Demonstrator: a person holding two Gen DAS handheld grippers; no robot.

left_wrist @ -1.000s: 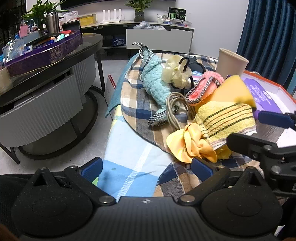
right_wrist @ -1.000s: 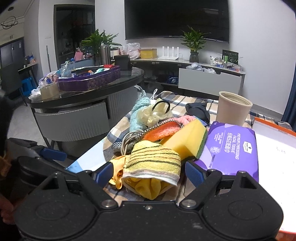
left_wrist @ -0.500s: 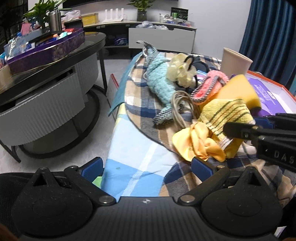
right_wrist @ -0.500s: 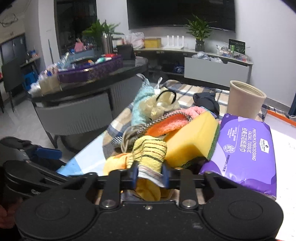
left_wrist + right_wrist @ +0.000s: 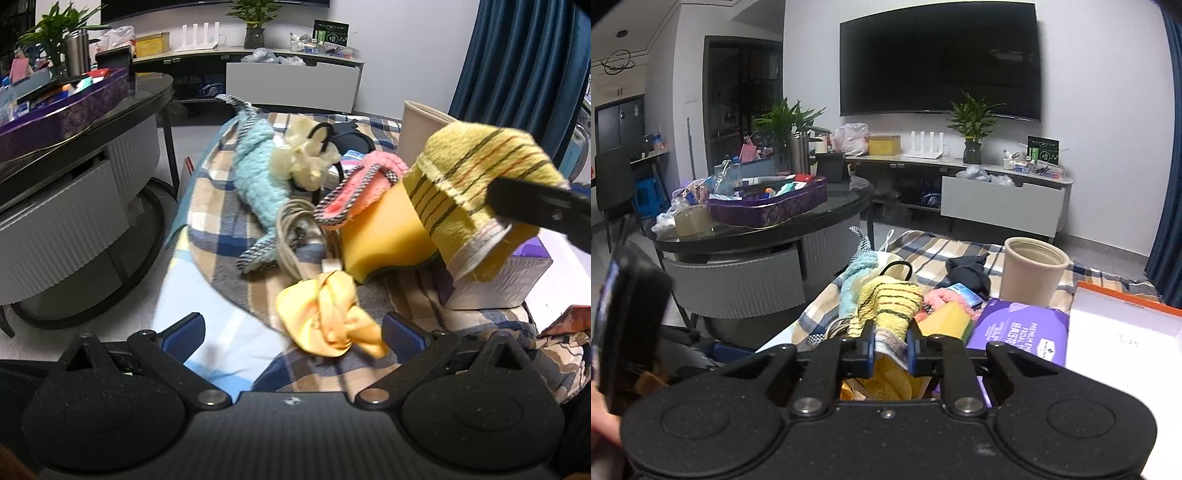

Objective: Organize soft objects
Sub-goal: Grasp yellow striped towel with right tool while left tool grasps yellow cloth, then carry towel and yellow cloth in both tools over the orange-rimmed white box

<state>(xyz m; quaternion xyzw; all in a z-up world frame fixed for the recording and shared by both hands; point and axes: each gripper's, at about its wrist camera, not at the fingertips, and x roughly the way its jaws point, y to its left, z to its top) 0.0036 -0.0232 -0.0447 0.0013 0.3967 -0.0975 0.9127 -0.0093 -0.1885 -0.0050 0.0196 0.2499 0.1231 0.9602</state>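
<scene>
My right gripper (image 5: 889, 347) is shut on a yellow striped towel (image 5: 888, 306) and holds it lifted above the pile; the towel also shows in the left wrist view (image 5: 476, 177). My left gripper (image 5: 293, 328) is open and empty, low over the plaid cloth (image 5: 221, 177), with a yellow scrunchie (image 5: 327, 314) between its fingers. The pile holds a yellow sponge (image 5: 384, 236), a pink knit piece (image 5: 364, 184), a teal knit toy (image 5: 258, 184) and a cream scrunchie (image 5: 299, 162).
A beige cup (image 5: 1032, 273), a purple tissue pack (image 5: 1021, 332) and an orange-rimmed white tray (image 5: 1126, 299) lie to the right. A round dark table (image 5: 768, 229) with a purple box stands left. A coiled cord (image 5: 291, 229) lies in the pile.
My right gripper closed on the yellow striped towel and raised it off the pile, uncovering the sponge. The left gripper stayed open and shifted slightly.
</scene>
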